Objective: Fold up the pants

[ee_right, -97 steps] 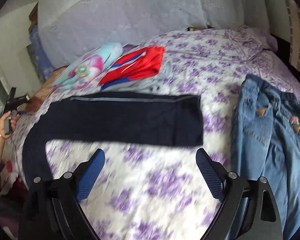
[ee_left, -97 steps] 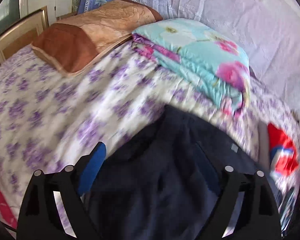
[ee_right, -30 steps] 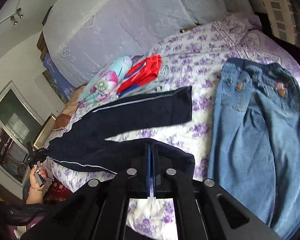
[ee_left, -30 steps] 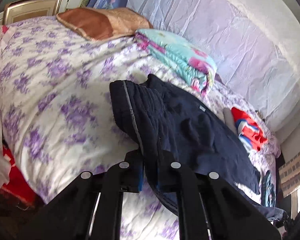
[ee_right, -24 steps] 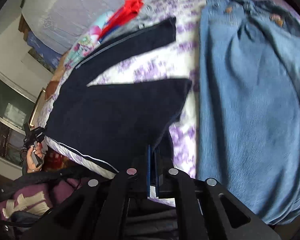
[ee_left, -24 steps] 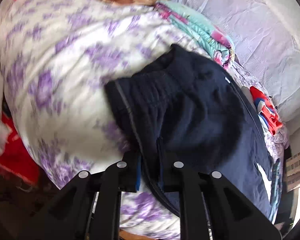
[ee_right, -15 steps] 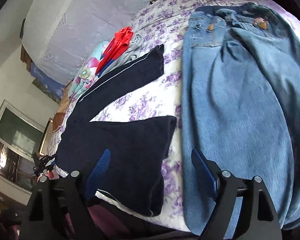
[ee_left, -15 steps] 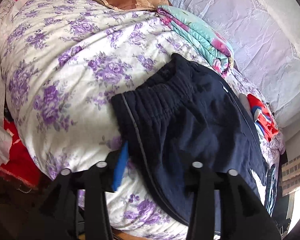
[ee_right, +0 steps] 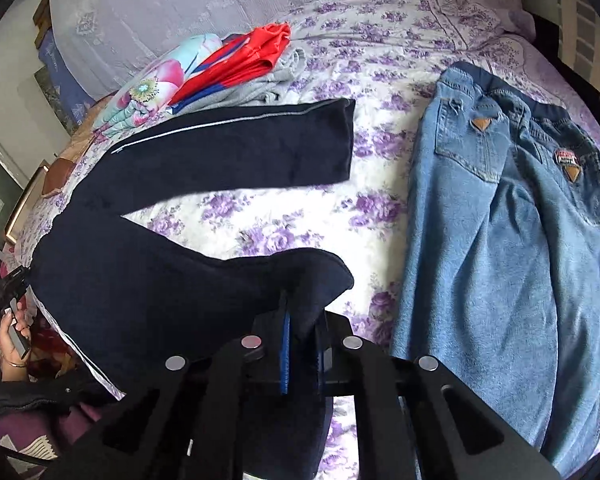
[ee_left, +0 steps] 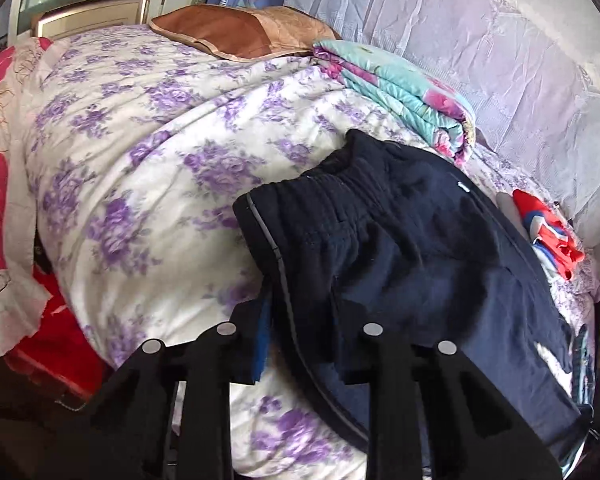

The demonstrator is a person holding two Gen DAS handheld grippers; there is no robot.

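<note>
Dark navy track pants (ee_right: pixel 228 152) with a thin grey side stripe lie spread on the bed with legs apart. In the left wrist view the elastic waistband (ee_left: pixel 340 200) lies in front of my left gripper (ee_left: pixel 300 336), whose jaws stand partly apart around the waistband's near corner. My right gripper (ee_right: pixel 302 344) is shut on the hem of the near pant leg (ee_right: pixel 316 276), which bunches up between the pads.
Light blue jeans (ee_right: pixel 500 220) lie to the right of the pants. A red and blue garment (ee_right: pixel 240 60) and a folded floral quilt (ee_left: pixel 404 92) lie behind them. A brown pillow (ee_left: pixel 240 36) lies at the bed's head. The bed edge (ee_left: pixel 160 340) is close below the left gripper.
Both grippers opened half a second ago. Now the right one has shut again on the near leg's hem, and the left jaws have narrowed around the waistband corner.
</note>
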